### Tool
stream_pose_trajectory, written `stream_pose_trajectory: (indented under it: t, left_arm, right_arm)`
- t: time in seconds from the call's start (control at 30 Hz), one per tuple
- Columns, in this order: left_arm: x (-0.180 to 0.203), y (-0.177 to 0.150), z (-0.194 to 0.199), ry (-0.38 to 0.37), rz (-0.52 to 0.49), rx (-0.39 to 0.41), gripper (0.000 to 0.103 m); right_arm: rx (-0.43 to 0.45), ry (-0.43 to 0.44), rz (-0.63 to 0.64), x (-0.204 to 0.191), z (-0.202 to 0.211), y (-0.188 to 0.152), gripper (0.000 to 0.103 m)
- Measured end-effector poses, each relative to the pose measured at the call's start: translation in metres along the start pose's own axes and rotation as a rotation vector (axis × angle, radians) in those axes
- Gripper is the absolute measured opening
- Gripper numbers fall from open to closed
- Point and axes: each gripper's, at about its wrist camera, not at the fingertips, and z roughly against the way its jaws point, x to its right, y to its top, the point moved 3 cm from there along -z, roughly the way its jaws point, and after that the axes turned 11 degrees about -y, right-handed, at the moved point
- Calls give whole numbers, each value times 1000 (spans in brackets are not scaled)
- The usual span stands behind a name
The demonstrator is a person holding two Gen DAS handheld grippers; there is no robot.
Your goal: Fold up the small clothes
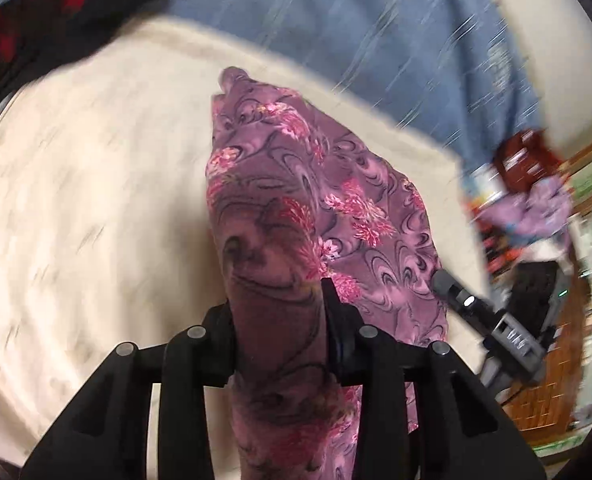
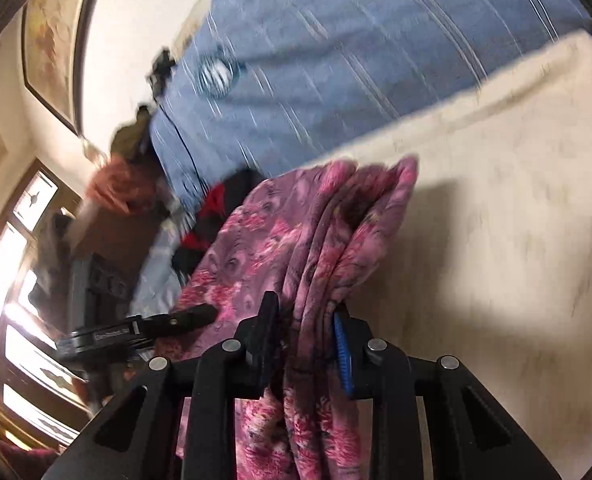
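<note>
A purple garment with pink flowers [image 1: 296, 184] hangs between both grippers above a cream cloth-covered surface [image 1: 96, 184]. My left gripper [image 1: 280, 300] is shut on one bunched edge of it. My right gripper [image 2: 303, 312] is shut on another bunched edge of the garment [image 2: 296, 232]. The right gripper's finger shows in the left wrist view [image 1: 467, 304], at the garment's right edge. The left gripper's finger shows in the right wrist view [image 2: 192, 314], at the garment's left edge. Both views are motion-blurred.
A blue striped fabric [image 1: 375, 28] lies past the cream surface. A black and red garment [image 1: 44, 8] lies at the far left. Cluttered shelves and a dark box [image 1: 535, 288] stand at the right. A window [image 2: 20, 280] is at the left.
</note>
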Motion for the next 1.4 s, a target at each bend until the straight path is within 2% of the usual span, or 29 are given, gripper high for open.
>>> stream_pose_trajectory:
  t: [0.03, 0.07, 0.13, 0.2, 0.23, 0.3, 0.33, 0.37, 0.43, 0.5, 0.57, 0.6, 0.63, 0.67, 0.7, 0.77, 0.87, 0.9, 0.93, 1.0, 1.03, 1.17, 1.23, 1.37, 1.4]
  left_arm:
    - [-14, -8, -9, 60, -5, -16, 46]
    - [-23, -12, -10, 67, 6, -11, 49]
    - [-26, -13, 2, 24, 29, 12, 49]
    - [-20, -9, 19, 24, 3, 54, 48]
    - [-13, -4, 29, 21, -27, 95, 48]
    - [7, 9, 42, 36, -108, 154, 52]
    - [17, 17, 40, 50, -151, 169, 62]
    - [25, 25, 35, 67, -189, 176, 65]
    - [33, 45, 8, 137, -239, 161, 66]
    - [28, 53, -14, 176, -246, 121, 66]
    - [14, 62, -45, 250, -229, 64, 66]
    - [4, 64, -58, 281, -224, 41, 69]
    - [1, 66, -63, 290, -221, 41, 79]
    - [-2, 67, -64, 291, -213, 57, 82]
    - [-6, 68, -62, 269, -193, 61, 82]
    - [-12, 70, -60, 245, -170, 58, 83]
    - [-17, 69, -54, 224, -132, 55, 83]
    - [-17, 67, -53, 224, -128, 57, 83]
    - [-15, 64, -49, 231, -128, 61, 83]
    - [-9, 54, -38, 247, -140, 68, 83]
    - [-6, 46, -31, 256, -151, 73, 83]
    - [7, 21, -11, 298, -202, 106, 83]
    - [12, 5, 2, 323, -233, 125, 83]
    - [13, -32, 34, 420, -330, 193, 84]
    - [12, -42, 41, 444, -363, 216, 84]
  right_arm:
    - [-24, -40, -4, 5, -9, -13, 26]
    - [-48, -99, -5, 12, -19, -25, 26]
    - [-70, -157, 2, 21, -27, -37, 24]
    - [-34, -239, 20, 19, -14, -34, 31]
    - [-8, -257, 36, 15, -5, -29, 31]
    - [70, -255, 72, 0, 9, -18, 31]
    - [111, -239, 105, -10, 16, -10, 31]
    - [146, -220, 153, -25, 18, -1, 31]
    - [147, -205, 206, -41, 7, 10, 31]
    - [132, -202, 232, -48, -9, 13, 31]
    - [91, -228, 242, -43, -37, 15, 31]
    - [64, -254, 238, -39, -50, 13, 27]
    - [16, -293, 225, -26, -68, 12, 25]
    - [2, -288, 211, -20, -74, 8, 25]
    - [34, -259, 195, -18, -72, 7, 25]
    - [39, -224, 175, -14, -70, 8, 27]
    - [17, -245, 187, -16, -67, 7, 29]
    - [14, -261, 194, -18, -63, 5, 32]
    - [13, -285, 201, -22, -57, 3, 45]
    - [11, -315, 210, -26, -45, -5, 64]
    - [11, -328, 218, -28, -39, -12, 70]
    - [-25, -470, 294, -34, -14, -44, 77]
    - [-31, -530, 294, -34, 2, -57, 85]
    - [-32, -636, 280, -37, 31, -77, 95]
    - [-35, -635, 285, -38, 37, -82, 100]
